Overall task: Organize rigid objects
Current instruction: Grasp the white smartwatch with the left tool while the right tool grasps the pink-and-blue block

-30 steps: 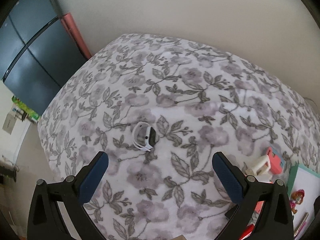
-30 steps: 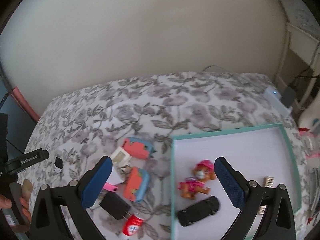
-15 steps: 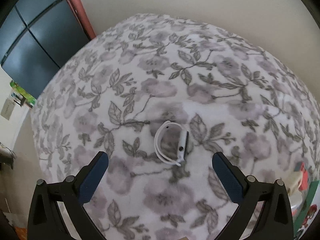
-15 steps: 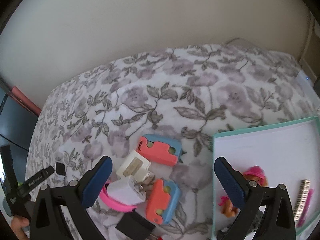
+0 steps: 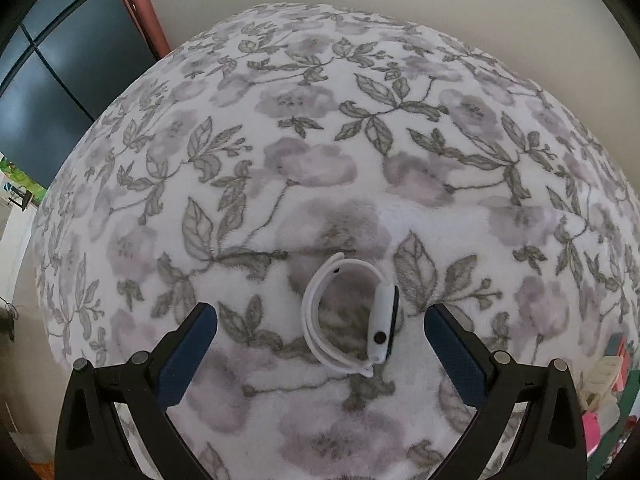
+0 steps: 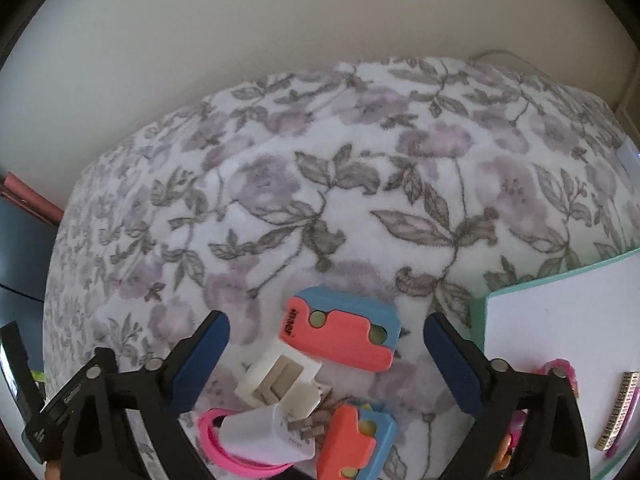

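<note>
Left gripper (image 5: 320,322): released, fingers spread wide, pointing steeply down at a floral blanket (image 5: 320,160). Nothing is pressed by its pads.

White smartwatch (image 5: 352,316): lies on the blanket between the two fingers of the left gripper, slightly nearer the finger on the right of the view, touching neither. Its band is closed into a loop; the watch body stands on edge on the side of the loop towards that finger.

Right gripper (image 6: 326,324): jaws wide apart and closing; the pads touch nothing.

Coral-and-blue block (image 6: 342,330): lies flat on the blanket between the fingers of the right gripper, just right of centre and clear of both pads.

White box-shaped plug (image 6: 278,378): just nearer the camera than the block, towards the finger on the left of the view.

White charger (image 6: 264,436): nearer still, prongs pointing towards a second coral-and-blue block (image 6: 352,440); whether they touch cannot be told.

Pink band (image 6: 240,460): curls under and around the charger, at the lower edge of the view.

Teal-rimmed white tray (image 6: 486,312): outside the finger on the right of the view. A gold-coloured hair clip (image 6: 618,412) lies on it, and a pink-hatted figurine (image 6: 560,372) is partly hidden behind that finger.
</note>
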`<state>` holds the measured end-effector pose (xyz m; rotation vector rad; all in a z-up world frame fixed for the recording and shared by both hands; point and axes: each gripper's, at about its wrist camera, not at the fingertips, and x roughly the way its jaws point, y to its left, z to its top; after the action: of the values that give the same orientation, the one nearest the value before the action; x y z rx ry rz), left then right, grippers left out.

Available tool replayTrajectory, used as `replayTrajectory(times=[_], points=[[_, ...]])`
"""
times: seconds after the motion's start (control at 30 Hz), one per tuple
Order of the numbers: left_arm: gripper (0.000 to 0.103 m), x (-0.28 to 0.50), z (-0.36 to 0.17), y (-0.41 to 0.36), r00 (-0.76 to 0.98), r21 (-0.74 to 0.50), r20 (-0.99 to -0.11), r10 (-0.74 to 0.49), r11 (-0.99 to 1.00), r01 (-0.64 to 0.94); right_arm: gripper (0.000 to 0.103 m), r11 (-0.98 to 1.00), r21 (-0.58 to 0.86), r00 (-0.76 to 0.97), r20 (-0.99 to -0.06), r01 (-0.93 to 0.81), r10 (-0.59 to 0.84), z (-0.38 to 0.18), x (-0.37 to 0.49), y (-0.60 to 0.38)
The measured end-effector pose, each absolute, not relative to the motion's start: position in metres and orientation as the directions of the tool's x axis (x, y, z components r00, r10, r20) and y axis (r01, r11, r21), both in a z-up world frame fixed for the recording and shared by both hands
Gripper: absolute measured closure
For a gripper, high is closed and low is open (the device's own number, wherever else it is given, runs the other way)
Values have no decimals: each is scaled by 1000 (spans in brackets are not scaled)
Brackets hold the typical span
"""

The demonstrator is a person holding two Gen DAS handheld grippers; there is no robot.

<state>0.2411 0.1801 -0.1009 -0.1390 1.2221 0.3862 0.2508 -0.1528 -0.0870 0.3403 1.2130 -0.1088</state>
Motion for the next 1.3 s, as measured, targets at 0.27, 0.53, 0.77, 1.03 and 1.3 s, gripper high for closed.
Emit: replayTrajectory(times=[0.27, 0.53, 0.77, 1.03, 1.3], points=[[3, 247, -108, 178, 287, 104, -934, 212, 932, -348, 15, 937, 159, 301, -952, 310, 62, -109, 261, -156], [20, 250, -117, 176, 278, 102, -938, 205, 933, -344, 17, 929, 138, 275, -961, 344, 41, -122, 263, -155], [38, 251, -114, 162, 293, 105, -934, 203, 942, -317, 22, 928, 138, 260, -965, 346, 47, -124, 266, -153], [52, 250, -111, 154, 301, 105, -932, 200, 947, -304, 27, 924, 172, 274, -959, 343, 77, -120, 260, -159], [52, 242, -102, 152, 290, 87, -940, 180, 948, -306, 27, 909, 221, 296, -948, 354, 116, -104, 252, -170]])
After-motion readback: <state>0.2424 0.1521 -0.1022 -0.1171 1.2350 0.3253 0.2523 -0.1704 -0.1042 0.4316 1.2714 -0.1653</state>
